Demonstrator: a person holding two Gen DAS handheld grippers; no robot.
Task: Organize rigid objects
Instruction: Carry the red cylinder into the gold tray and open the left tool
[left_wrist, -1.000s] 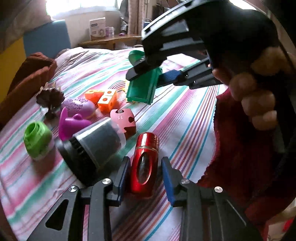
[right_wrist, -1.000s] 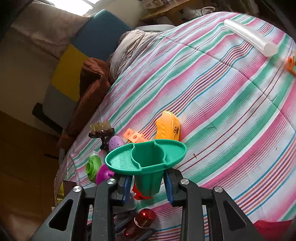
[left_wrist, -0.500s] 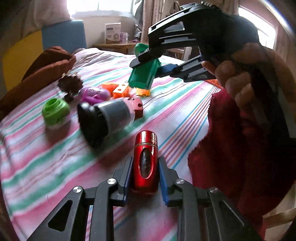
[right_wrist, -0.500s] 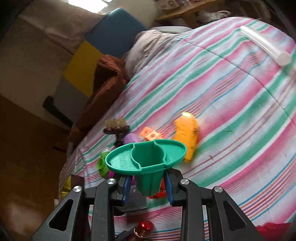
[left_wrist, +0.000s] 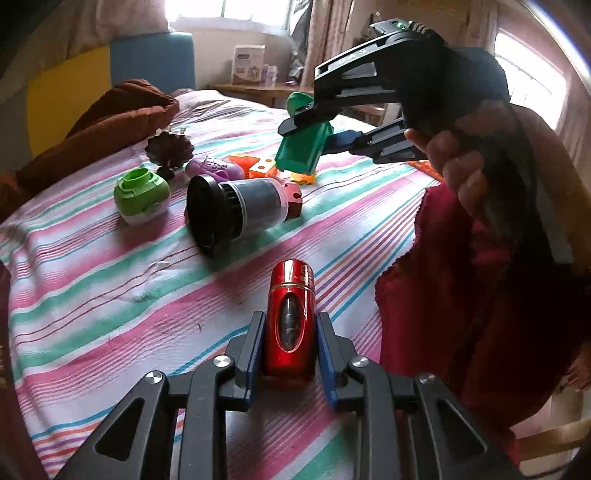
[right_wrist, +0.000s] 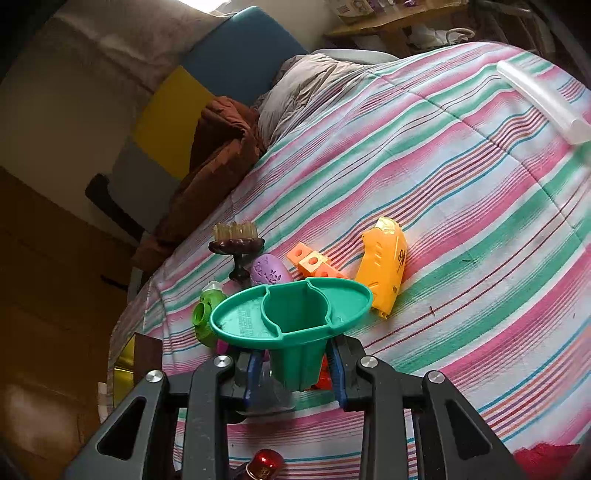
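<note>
A striped bedspread (right_wrist: 461, 192) in pink, green and white covers the whole work surface, with a brown blanket (right_wrist: 218, 155) bunched along its far edge. The right gripper (right_wrist: 295, 363) is clenched on the square stem of a green holder (right_wrist: 291, 314), an oval tray with a cup sunk in its middle, held above the spread; from the left wrist view the same green holder (left_wrist: 303, 149) hangs in the air over the far cluster of toys. The left gripper (left_wrist: 290, 339) grasps a red cylinder (left_wrist: 290, 314) between its 2 blue pads, the cylinder pointing forward, over the stripes near the bed's edge. A black-and-clear canister (left_wrist: 236, 214) lies on its side just beyond it, touching a red block (left_wrist: 293, 197). A clear tube (right_wrist: 543, 101) lies well apart at the far right. A yellow-orange casing (right_wrist: 384, 266) rests beside 2 orange blocks (right_wrist: 310, 262). A lime green bottle (left_wrist: 142, 195) sits left of the canister. A dark pedestal dish (right_wrist: 236, 247) stands upright beside a purple egg (right_wrist: 269, 271).
</note>
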